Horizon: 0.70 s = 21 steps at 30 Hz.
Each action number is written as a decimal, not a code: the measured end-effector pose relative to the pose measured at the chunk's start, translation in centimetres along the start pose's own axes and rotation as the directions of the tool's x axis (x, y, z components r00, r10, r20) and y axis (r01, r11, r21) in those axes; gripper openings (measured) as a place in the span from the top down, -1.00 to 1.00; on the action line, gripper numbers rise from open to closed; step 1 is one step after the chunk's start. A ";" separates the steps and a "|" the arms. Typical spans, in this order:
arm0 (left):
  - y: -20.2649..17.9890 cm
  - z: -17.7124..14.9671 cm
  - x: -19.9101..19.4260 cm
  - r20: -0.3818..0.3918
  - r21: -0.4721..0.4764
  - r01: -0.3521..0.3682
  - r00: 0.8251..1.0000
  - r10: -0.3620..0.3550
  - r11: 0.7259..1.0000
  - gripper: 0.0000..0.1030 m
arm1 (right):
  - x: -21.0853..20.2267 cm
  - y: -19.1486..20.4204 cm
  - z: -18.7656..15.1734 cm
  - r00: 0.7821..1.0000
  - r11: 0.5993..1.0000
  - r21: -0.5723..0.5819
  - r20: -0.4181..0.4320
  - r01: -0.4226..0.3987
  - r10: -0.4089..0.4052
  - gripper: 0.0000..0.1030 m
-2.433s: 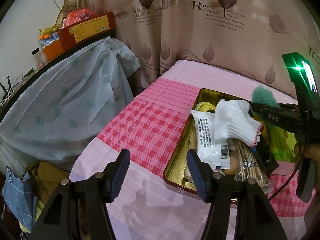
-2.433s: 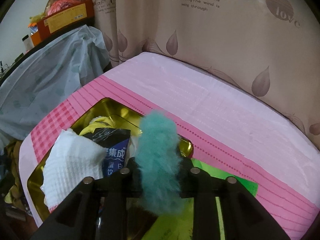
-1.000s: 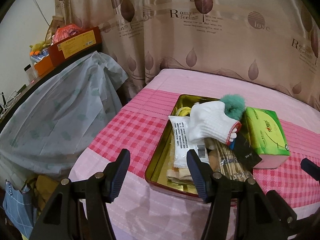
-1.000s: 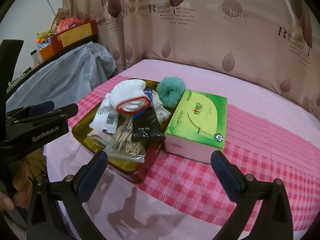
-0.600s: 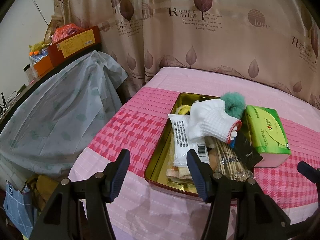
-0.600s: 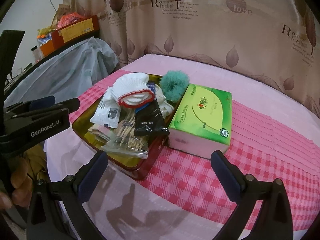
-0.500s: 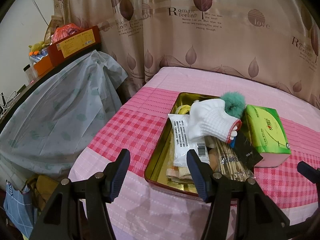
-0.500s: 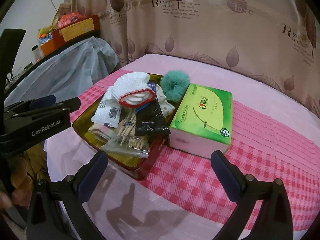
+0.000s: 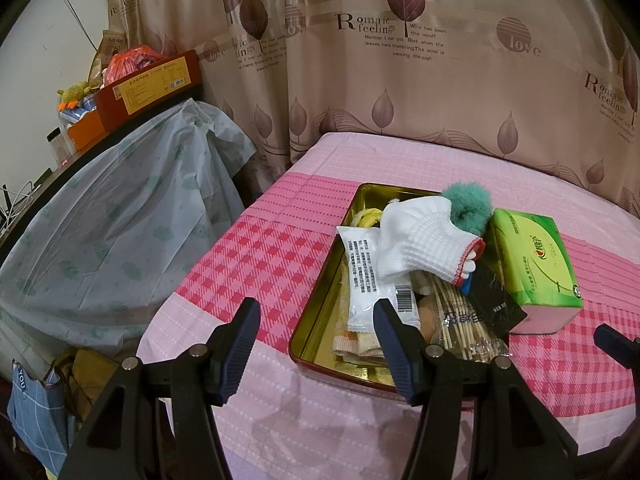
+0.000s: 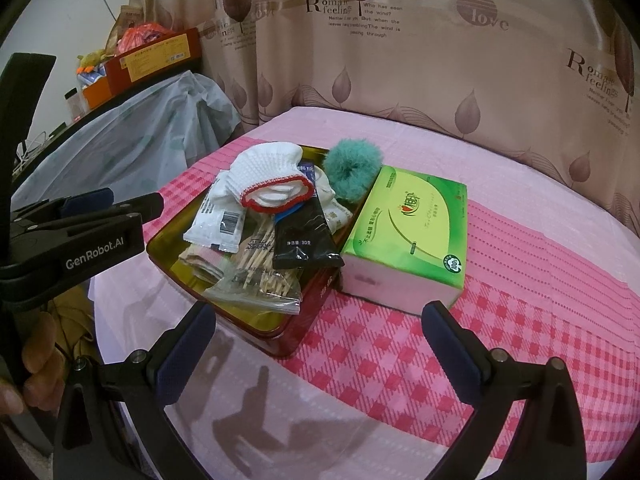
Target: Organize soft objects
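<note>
A gold tin tray (image 9: 320, 312) (image 10: 172, 236) sits on the pink checked table. Piled in it are a white knit glove with a red cuff (image 9: 424, 240) (image 10: 268, 176), a white sachet (image 9: 368, 280) (image 10: 220, 216), a black packet (image 10: 304, 236) and a bag of wooden sticks (image 9: 460, 316) (image 10: 260, 276). A teal fluffy scrunchie (image 9: 468, 204) (image 10: 352, 168) rests at the tray's far corner, against a green tissue pack (image 9: 532, 256) (image 10: 408, 232). My left gripper (image 9: 316, 344) is open at the tray's near edge. My right gripper (image 10: 320, 352) is open and empty, short of the tray and tissue pack.
A leaf-print curtain (image 9: 400, 60) hangs behind the table. To the left, a plastic-covered piece of furniture (image 9: 112, 216) carries boxes (image 9: 148, 84). A hand (image 10: 28, 376) holds the left gripper's handle. Bags lie on the floor (image 9: 36, 400) at lower left.
The right gripper let go of the teal scrunchie, left it at the tray's far corner, and pulled back open. In the last half second almost nothing has moved.
</note>
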<state>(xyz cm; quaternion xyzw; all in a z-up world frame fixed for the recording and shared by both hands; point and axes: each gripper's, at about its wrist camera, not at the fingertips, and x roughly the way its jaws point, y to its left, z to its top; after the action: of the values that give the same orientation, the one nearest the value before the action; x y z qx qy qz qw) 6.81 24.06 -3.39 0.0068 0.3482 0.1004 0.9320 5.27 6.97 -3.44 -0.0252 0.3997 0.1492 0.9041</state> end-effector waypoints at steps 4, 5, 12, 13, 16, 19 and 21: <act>0.0 0.0 0.0 -0.002 0.001 0.000 1.000 0.000 1.000 -0.17 | 0.0 0.0 0.0 1.000 1.000 0.002 -0.001 0.001 -0.001 -0.98; 0.0 0.0 0.0 -0.002 0.001 0.000 1.000 0.000 1.000 -0.17 | 0.0 0.0 0.0 1.000 1.000 0.001 0.000 0.000 0.000 -0.98; 0.0 0.0 0.0 -0.003 0.000 0.001 1.000 -0.001 1.000 -0.17 | 0.0 -0.1 0.0 1.000 1.000 -0.001 -0.001 -0.001 0.001 -0.98; 0.0 0.0 0.0 -0.004 0.000 0.001 1.000 -0.001 1.000 -0.17 | 0.0 -0.1 0.0 1.000 1.000 0.000 -0.001 -0.002 0.002 -0.98; 0.0 0.0 0.0 -0.003 0.001 0.001 1.000 -0.001 1.000 -0.17 | 0.0 -0.1 -0.1 1.000 1.000 -0.001 -0.001 -0.002 0.002 -0.98; 0.0 0.0 0.0 -0.004 0.001 0.001 1.000 -0.001 1.000 -0.17 | 0.0 -0.1 -0.1 1.000 1.000 -0.001 -0.001 -0.002 0.002 -0.98; 0.0 -0.1 0.0 -0.004 0.001 0.002 1.000 -0.002 1.000 -0.17 | -0.1 0.0 -0.1 1.000 1.000 -0.003 -0.001 -0.001 0.001 -0.98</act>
<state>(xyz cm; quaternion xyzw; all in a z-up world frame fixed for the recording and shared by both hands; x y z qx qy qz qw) 6.78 24.10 -3.46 0.0066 0.3499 0.0993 0.9315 5.17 6.91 -3.47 -0.0264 0.4001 0.1500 0.9037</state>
